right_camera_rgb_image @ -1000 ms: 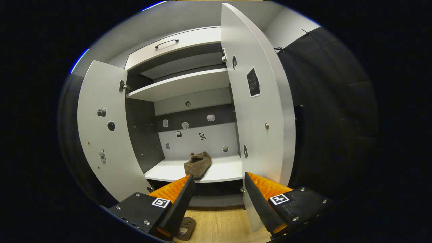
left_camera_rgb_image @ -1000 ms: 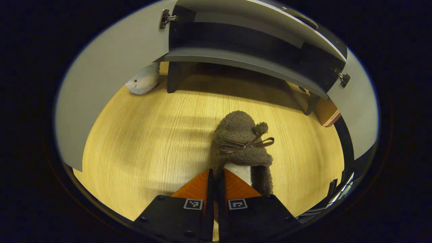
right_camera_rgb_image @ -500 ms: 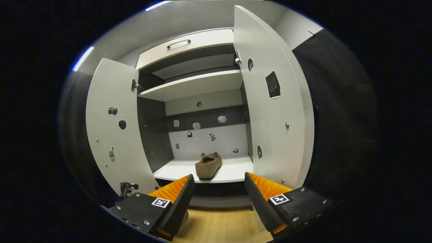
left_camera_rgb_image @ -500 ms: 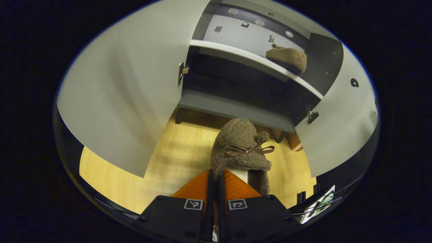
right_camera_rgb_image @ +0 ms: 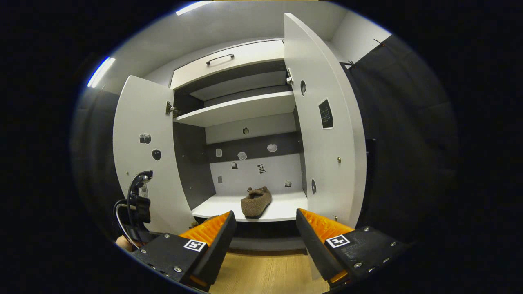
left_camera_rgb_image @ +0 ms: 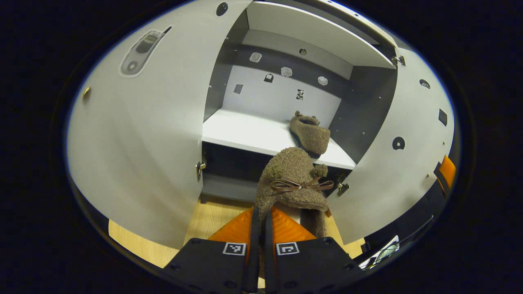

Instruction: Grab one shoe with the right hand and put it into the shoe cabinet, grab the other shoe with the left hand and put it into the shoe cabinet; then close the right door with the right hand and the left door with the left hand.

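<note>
1 shoe (right_camera_rgb_image: 256,201) sits on the shelf (left_camera_rgb_image: 245,132). Your left gripper (left_camera_rgb_image: 259,222), pinched on the second shoe (left_camera_rgb_image: 292,181) at its heel, risks a droop and snagging the shelf edge. Right gripper (right_camera_rgb_image: 264,239) wide open, empty.

Heel of the held shoe (left_camera_rgb_image: 292,179) hidden behind the left claw (left_camera_rgb_image: 260,216), clamped tight on it. Toe of the shelved shoe (left_camera_rgb_image: 309,132) covered by the held one. Stickers (right_camera_rgb_image: 242,155) on the back wall too small to make out. Left door (left_camera_rgb_image: 135,134) cut off at the edge. Cabinet floor under the shelf (right_camera_rgb_image: 282,206) lost in shadow.
</note>
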`<state>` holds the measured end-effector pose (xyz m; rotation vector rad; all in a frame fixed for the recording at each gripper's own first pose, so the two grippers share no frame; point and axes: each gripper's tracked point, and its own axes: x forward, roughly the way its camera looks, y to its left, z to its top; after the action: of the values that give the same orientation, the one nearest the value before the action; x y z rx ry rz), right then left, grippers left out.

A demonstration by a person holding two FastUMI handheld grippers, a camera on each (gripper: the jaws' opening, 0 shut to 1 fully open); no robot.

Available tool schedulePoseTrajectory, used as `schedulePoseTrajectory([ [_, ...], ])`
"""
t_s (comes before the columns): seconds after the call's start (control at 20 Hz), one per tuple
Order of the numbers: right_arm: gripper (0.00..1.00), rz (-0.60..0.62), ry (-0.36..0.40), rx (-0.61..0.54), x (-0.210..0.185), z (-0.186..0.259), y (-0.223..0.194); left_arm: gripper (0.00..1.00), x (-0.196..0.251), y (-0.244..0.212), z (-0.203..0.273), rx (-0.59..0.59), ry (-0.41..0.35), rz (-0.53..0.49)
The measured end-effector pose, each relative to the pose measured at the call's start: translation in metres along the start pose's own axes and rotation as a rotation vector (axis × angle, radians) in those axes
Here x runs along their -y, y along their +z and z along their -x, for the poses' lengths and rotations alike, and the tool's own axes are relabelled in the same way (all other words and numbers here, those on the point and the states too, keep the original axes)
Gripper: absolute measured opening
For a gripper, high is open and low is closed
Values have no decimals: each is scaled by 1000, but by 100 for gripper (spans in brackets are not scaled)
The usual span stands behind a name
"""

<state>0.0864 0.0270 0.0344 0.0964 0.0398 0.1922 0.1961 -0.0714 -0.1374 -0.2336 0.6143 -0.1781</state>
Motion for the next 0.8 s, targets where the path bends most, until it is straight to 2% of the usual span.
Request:
schedulePoseTrajectory([
  [0.55,91,-26,9,37,7,24,19,13,-9,117,-55,137,73,0],
  [0.8,91,-22,4,62,7,25,28,13,-19,147,-94,133,94,37],
])
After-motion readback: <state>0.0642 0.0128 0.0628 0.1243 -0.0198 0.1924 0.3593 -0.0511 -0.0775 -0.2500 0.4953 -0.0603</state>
